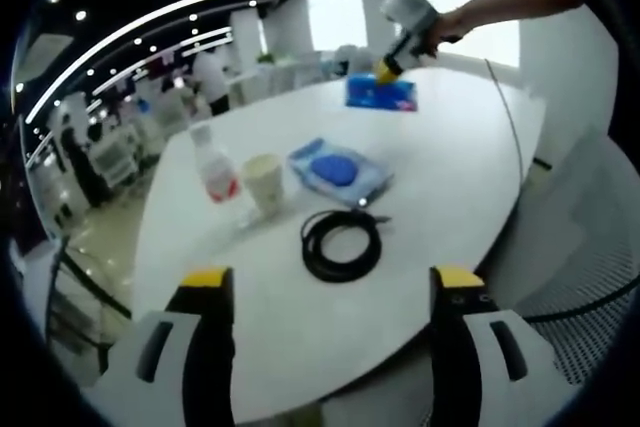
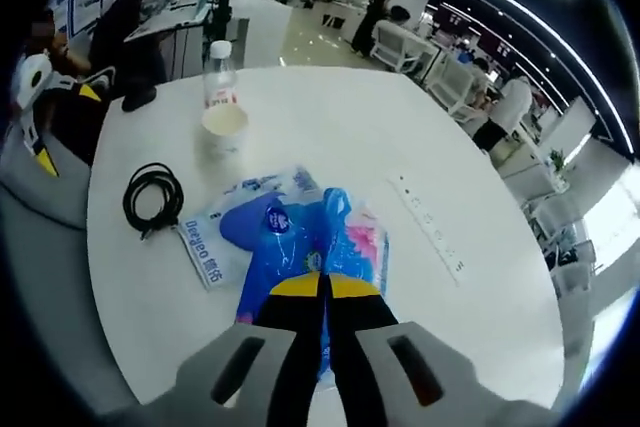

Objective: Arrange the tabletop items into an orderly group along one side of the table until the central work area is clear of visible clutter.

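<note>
Right now the right gripper (image 2: 322,287) is pinching a blue packet (image 2: 330,237), jaws closed together on its near edge, w/ the packet's long axis running straight away from the jaws toward the table's far side. In the left gripper view that same gripper (image 1: 386,71) is showing far off at the table's far edge, held by a person's hand (image 1: 445,27), w/ the blue packet (image 1: 381,93) under its tip. So the packet is lying right at the right gripper and well apart from the left one; the right hand is clearly the nearer, and I'd judge it's the one placing or sliding this item. The left gripper (image 1: 332,282) is hanging wide open over the near edge of the white table (image 1: 450,177), holding nothing. Ahead of it are sitting a coiled black cable (image 1: 342,244), then a flat blue-and-white pack (image 1: 338,170), a paper cup (image 1: 263,182) and a clear bottle (image 1: 214,169) just beside the cup. The right gripper view is adding what the left one isn't giving: a white power strip (image 2: 432,223) lying slantwise to the packet's right, and printing on the flat pack (image 2: 240,227), which the packet partly overlaps. The cable (image 2: 152,197), cup (image 2: 224,125) and bottle (image 2: 220,75) are standing beyond, toward the left gripper (image 2: 35,112).
</note>
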`<state>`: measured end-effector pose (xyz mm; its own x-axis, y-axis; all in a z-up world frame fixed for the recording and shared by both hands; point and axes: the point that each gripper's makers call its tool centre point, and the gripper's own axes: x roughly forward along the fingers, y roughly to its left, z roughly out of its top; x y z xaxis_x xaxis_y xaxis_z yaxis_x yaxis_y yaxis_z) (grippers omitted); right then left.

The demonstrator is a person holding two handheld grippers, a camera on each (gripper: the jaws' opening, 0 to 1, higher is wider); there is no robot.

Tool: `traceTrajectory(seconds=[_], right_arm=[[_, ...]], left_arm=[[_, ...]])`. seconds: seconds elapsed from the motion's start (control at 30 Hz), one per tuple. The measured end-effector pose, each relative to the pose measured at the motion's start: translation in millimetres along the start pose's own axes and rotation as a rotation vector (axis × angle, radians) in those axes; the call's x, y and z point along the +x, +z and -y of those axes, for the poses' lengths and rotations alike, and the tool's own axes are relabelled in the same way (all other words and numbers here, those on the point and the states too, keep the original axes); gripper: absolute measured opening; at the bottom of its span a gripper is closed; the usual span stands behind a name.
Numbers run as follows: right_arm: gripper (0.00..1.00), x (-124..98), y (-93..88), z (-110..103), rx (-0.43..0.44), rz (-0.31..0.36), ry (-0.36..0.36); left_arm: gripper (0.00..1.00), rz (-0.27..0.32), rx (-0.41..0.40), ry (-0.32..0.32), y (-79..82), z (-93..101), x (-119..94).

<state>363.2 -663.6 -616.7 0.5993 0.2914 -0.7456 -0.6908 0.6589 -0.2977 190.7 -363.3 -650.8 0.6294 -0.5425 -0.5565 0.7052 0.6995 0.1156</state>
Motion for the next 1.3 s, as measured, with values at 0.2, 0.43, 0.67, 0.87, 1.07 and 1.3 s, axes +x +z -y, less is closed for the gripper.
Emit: traceTrajectory(seconds=[0.2, 0.43, 0.67, 0.87, 1.07, 1.3], right_arm=[[0.00, 2.3, -12.5, 1.6, -0.111, -0.036, -0.007], [0.00, 7.8, -31.0, 3.1, -0.236, -0.087, -0.012], [0.00, 14.6, -40.6, -0.7, -0.369, -0.116, 0.000], [0.00, 17.2, -52.7, -1.7, -0.481, -0.139, 0.012], [0.00, 20.5, -67.2, 0.4, -0.550, -0.161, 0.023], [0.00, 24.7, -74.7, -0.1, -0.619, -0.172, 0.032]], left_arm=[[0.77, -0.005, -0.002, 0.004, -0.9, -1.2, 0.3], [0.76, -0.015, -0.008, 0.009, -2.9, -2.3, 0.7], [0.76, -0.029, -0.007, 0.005, -5.1, -1.9, 1.6], [0.75, -0.038, -0.004, 0.004, -6.4, -1.4, 2.2], [0.74, -0.051, -0.002, 0.006, -8.7, -1.5, 2.2], [0.74, -0.056, -0.007, 0.010, -9.9, -2.6, 2.0]])
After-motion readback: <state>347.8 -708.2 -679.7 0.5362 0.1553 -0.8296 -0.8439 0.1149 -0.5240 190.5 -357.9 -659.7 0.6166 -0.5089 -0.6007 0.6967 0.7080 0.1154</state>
